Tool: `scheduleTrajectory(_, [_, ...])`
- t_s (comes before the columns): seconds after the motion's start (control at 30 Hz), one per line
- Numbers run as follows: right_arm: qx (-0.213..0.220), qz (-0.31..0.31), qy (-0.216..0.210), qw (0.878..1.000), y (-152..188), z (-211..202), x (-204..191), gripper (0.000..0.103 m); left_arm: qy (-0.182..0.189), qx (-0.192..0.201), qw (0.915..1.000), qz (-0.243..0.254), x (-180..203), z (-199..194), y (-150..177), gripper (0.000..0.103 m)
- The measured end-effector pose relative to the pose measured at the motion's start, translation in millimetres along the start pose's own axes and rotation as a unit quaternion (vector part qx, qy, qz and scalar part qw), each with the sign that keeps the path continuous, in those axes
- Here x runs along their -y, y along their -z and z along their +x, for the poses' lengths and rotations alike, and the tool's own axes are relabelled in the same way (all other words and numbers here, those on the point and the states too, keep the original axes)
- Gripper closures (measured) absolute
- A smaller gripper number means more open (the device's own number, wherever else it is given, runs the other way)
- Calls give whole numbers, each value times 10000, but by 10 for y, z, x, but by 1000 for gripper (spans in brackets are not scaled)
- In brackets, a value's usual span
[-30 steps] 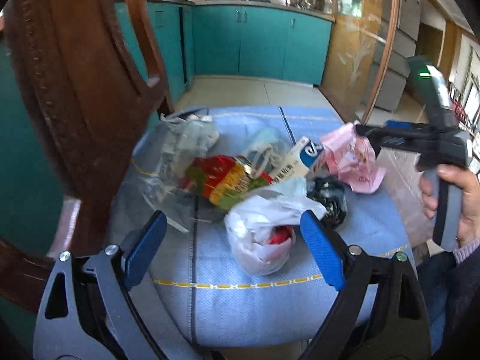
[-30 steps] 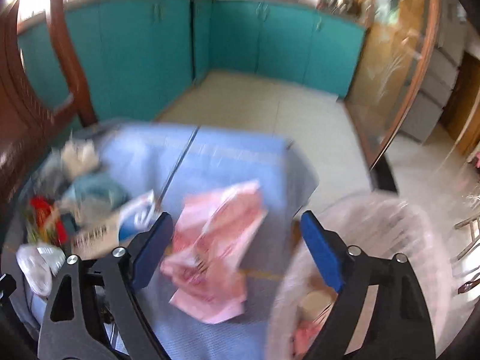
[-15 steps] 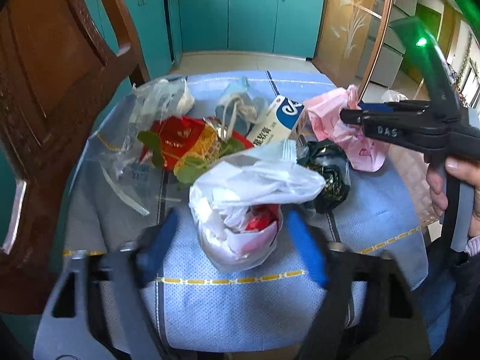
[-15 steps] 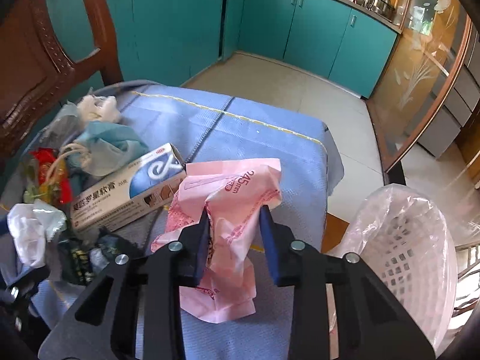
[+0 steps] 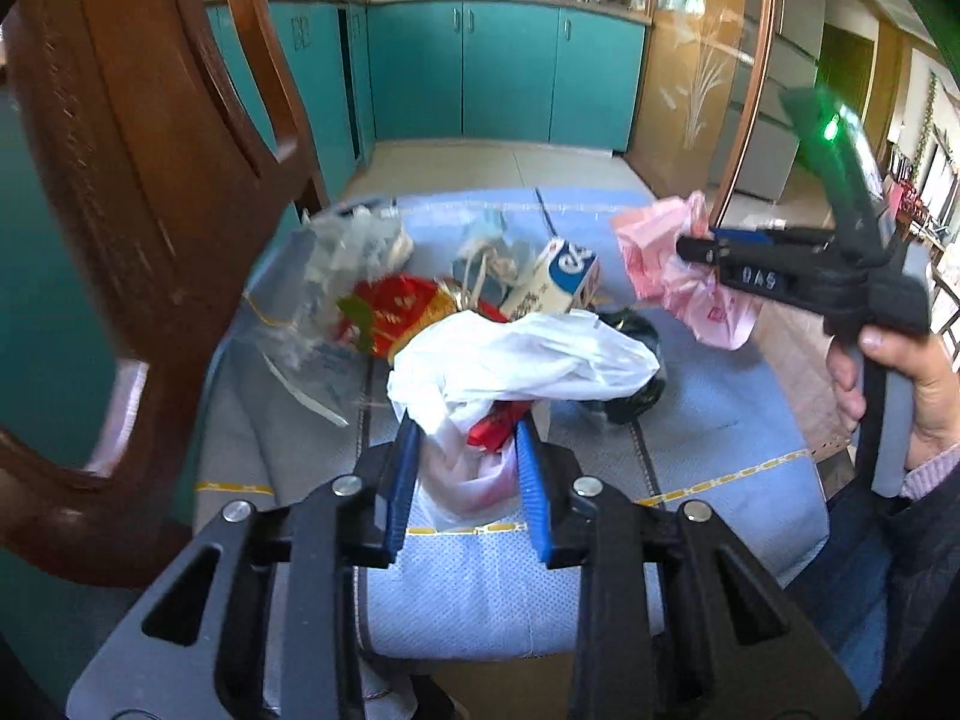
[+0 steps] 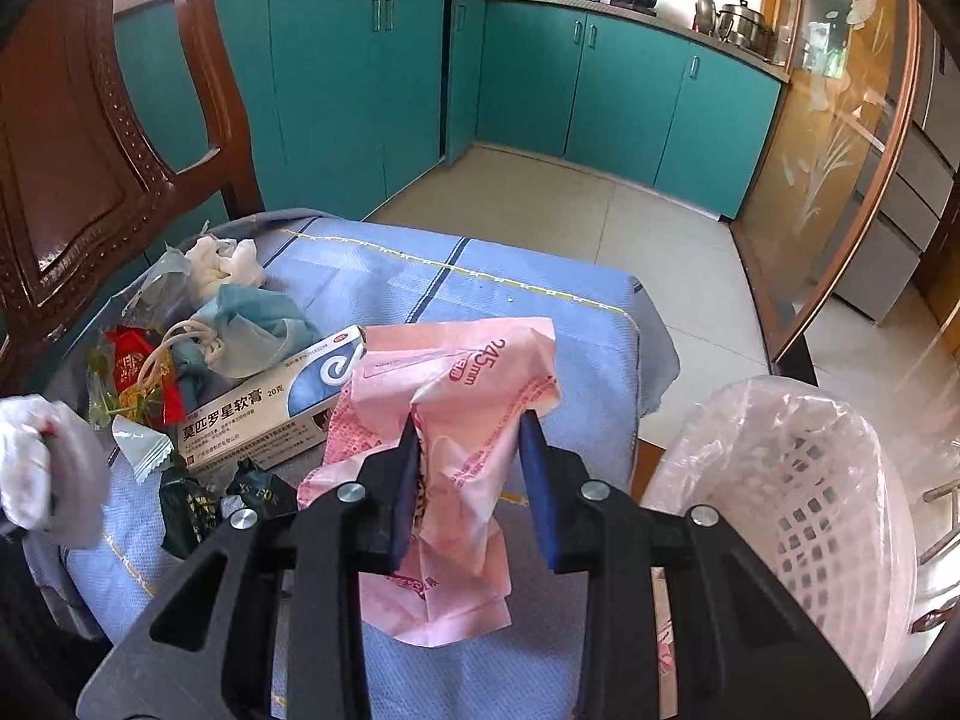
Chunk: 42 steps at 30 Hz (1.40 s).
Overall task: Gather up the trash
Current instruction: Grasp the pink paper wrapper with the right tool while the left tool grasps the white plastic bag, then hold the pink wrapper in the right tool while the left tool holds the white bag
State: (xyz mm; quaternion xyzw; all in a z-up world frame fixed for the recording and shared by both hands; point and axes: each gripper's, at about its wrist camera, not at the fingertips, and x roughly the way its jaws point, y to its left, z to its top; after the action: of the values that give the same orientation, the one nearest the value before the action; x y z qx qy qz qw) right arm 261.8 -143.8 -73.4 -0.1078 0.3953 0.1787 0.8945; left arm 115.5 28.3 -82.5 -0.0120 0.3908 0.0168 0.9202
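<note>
Early stage: basket (image 6: 798,498) beside the bench (image 6: 480,276) looks empty, box (image 6: 270,402) and wrappers (image 6: 132,372) wait, right gripper (image 6: 469,441) pinches pink bag (image 6: 474,396), left gripper (image 5: 469,441) is closing around white bag (image 5: 522,360).

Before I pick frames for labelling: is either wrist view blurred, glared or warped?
Left wrist view: smeared, the white plastic bag and chair soft-edged; green lamp glare top right. Right wrist view: sharp, print on the pink wrapper readable; window glare top left. Both: fisheye bending, dark corners.
</note>
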Motion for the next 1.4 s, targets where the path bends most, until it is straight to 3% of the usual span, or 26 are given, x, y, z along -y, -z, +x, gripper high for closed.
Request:
scheduleTrajectory(0.3, [267, 149, -89, 9995, 147, -250, 50, 70, -83, 399, 9992, -30, -94, -191, -101, 71])
scheduleTrajectory(1.4, [281, -20, 60, 9996, 226, -280, -38, 71, -103, 316, 9994, 22, -23, -184, -65, 71])
